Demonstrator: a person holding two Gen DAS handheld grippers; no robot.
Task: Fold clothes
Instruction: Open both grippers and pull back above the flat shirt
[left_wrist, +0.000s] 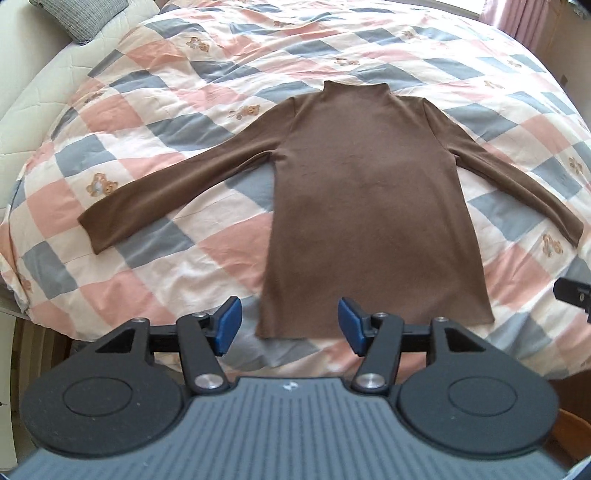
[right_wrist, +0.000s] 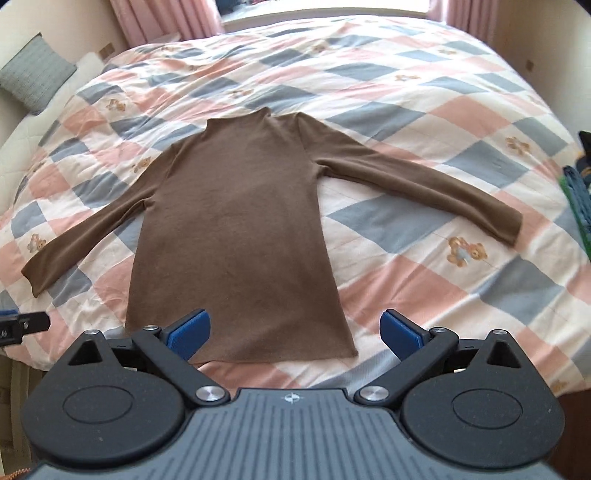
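Note:
A brown long-sleeved top (left_wrist: 365, 192) (right_wrist: 236, 221) with a high neck lies flat on the bed, neck away from me, both sleeves spread out sideways. My left gripper (left_wrist: 290, 326) hovers above the hem's left corner, its blue pads (left_wrist: 229, 325) apart and nothing between them. My right gripper (right_wrist: 295, 334) hangs over the hem's right part, blue pads (right_wrist: 400, 334) spread wide and bare. Neither gripper touches the cloth. A black tip of the right gripper (left_wrist: 574, 295) shows at the left view's right edge, and the left gripper's tip (right_wrist: 24, 325) at the right view's left edge.
The top rests on a quilt (left_wrist: 155, 122) (right_wrist: 461, 122) checked in pink, grey-blue and cream with small bears. A grey cushion (left_wrist: 79, 16) (right_wrist: 31, 74) sits at the far left. Pink curtains (right_wrist: 166, 18) hang behind the bed. Coloured items (right_wrist: 580, 199) lie at the bed's right edge.

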